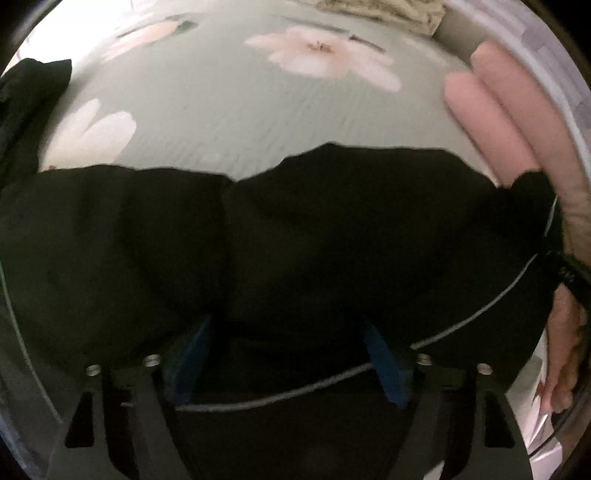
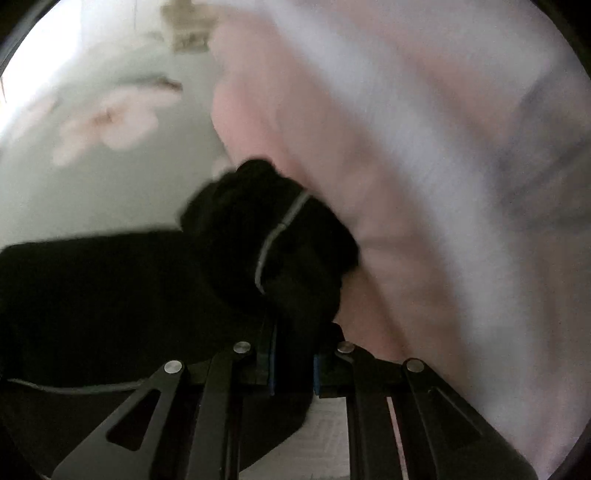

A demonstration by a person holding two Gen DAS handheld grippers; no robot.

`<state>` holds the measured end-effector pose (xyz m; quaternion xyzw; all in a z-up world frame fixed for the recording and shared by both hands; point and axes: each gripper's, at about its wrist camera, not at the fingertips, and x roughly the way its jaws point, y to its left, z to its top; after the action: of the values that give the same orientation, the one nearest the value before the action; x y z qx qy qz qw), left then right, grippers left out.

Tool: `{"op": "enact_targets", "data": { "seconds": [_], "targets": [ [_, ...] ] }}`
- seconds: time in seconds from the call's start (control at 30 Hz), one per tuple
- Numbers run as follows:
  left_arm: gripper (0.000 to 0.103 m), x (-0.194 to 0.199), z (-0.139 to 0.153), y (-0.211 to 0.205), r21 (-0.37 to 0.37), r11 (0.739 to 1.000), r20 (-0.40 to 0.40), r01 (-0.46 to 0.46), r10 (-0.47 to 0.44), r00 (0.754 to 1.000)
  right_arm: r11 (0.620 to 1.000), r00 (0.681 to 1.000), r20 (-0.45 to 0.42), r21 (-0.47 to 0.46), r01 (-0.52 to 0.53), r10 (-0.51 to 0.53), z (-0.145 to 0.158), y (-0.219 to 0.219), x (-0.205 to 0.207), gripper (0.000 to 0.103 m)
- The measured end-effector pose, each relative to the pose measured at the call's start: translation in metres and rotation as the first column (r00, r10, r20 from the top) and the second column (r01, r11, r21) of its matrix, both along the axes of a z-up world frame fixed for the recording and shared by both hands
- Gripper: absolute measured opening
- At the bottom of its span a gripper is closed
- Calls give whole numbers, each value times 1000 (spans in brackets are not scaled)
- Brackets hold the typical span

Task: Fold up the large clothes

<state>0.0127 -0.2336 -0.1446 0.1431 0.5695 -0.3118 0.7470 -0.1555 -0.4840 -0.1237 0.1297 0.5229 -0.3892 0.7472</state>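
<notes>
A large black garment (image 1: 314, 229) with a thin grey piping line lies spread over a pale green bed sheet with pink flowers (image 1: 229, 110). My left gripper (image 1: 288, 354) is open, its blue pads (image 1: 192, 365) wide apart over the black cloth. My right gripper (image 2: 293, 354) is shut on a bunched fold of the black garment (image 2: 266, 236), which rises in a lump between the jaws. The rest of the garment trails left in the right wrist view.
A pink and white folded quilt (image 2: 424, 184) lies close on the right, also in the left wrist view (image 1: 495, 110). A beige knitted cloth (image 1: 384, 14) lies at the far edge. A person's hand (image 1: 565, 350) is at the right edge.
</notes>
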Motion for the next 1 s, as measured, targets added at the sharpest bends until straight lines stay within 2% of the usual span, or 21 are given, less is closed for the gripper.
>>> {"op": "enact_targets", "data": {
  "seconds": [0.1,0.2,0.3,0.4,0.5,0.63,0.73,0.87,1.0],
  "targets": [
    [87,-3,1,-3,10,1000,14,0,0,1000,1000,1000,-18,20,-17,18,-10,-6,3,15],
    [80,-4,13,4,-16,1000,-4,-13,13,1000,999,1000,-14,39,-17,18,-4,-6,2,14],
    [79,-8,39,31,-86,995,-14,-42,41,999,998,998,60,51,-29,26,22,2,-6,13],
    [79,-14,61,67,-115,991,8,-72,73,997,996,987,154,72,-60,48,58,25,-9,13],
    [79,-17,86,112,-125,985,44,-114,121,992,992,969,223,45,-120,107,96,61,-4,13],
    [79,-12,112,183,-132,973,82,-190,201,976,974,936,279,13,-228,215,142,134,24,13],
    [79,-3,126,247,-120,966,109,-230,243,964,943,898,301,-18,-331,321,161,207,58,13],
    [79,16,143,332,-98,948,146,-302,314,938,882,829,310,-79,-465,465,171,320,109,13],
    [79,34,154,417,-84,922,174,-377,386,906,804,741,349,-65,-592,574,172,428,162,13]
  ]
}}
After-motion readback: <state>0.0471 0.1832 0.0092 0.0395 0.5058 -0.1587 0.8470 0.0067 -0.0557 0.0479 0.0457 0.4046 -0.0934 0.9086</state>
